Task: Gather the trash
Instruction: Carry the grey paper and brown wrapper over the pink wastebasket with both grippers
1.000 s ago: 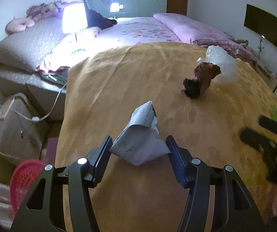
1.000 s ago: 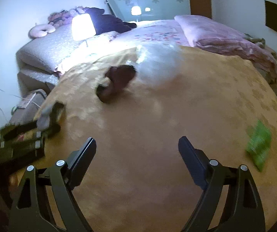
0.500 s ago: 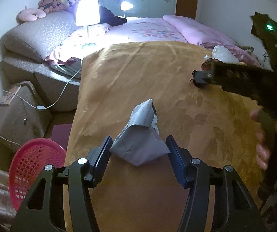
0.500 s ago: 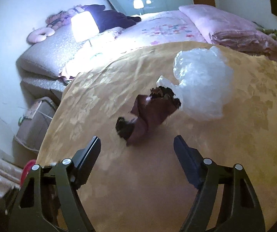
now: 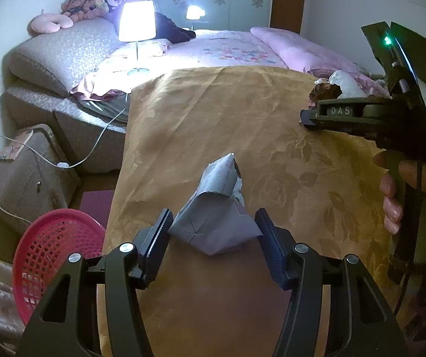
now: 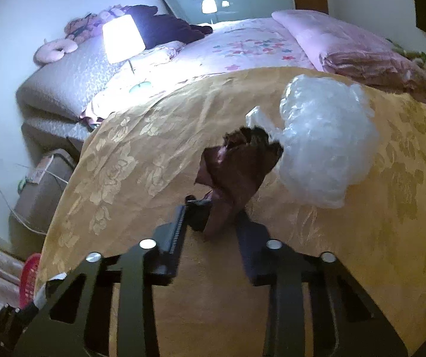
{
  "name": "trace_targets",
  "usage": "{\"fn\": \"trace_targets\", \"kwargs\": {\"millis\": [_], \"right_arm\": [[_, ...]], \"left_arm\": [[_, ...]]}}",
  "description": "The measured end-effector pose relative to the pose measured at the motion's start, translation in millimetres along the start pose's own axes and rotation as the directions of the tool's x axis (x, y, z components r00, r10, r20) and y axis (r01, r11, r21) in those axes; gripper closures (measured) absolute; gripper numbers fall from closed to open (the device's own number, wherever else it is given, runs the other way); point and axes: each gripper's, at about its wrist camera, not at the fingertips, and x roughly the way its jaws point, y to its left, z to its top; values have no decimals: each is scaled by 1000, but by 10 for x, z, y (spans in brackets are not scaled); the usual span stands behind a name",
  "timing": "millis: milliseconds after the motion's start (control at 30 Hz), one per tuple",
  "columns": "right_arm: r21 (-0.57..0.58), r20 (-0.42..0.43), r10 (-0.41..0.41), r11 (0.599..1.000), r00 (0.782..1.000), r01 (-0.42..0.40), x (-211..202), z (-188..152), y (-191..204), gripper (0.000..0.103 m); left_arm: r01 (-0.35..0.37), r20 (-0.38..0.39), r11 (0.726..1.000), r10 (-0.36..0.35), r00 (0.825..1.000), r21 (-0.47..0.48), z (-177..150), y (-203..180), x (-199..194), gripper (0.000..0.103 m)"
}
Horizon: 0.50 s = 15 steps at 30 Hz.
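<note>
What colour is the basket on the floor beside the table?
Pinkish-red, with an open mesh weave: the basket shows best in the left wrist view.

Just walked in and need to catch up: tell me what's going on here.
A person is collecting trash off a gold floral bedspread, with a hand-held gripper in each hand. The left hand-held gripper is shut on a crumpled grey paper wrapper. The right hand-held gripper has closed on a crumpled dark brown wrapper, which lies against a clear crumpled plastic bag. A red mesh basket sits on the floor beside the bed.
</note>
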Motion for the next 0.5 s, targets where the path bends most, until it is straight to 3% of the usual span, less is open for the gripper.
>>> {"fn": "trace_targets", "kwargs": {"millis": [500], "right_arm": [[-142,-3,73,987,997,-73,-432,-574,186,77]], "left_arm": [[-25,-2,999,25,1000,-33,-116,136,-146,48]]}}
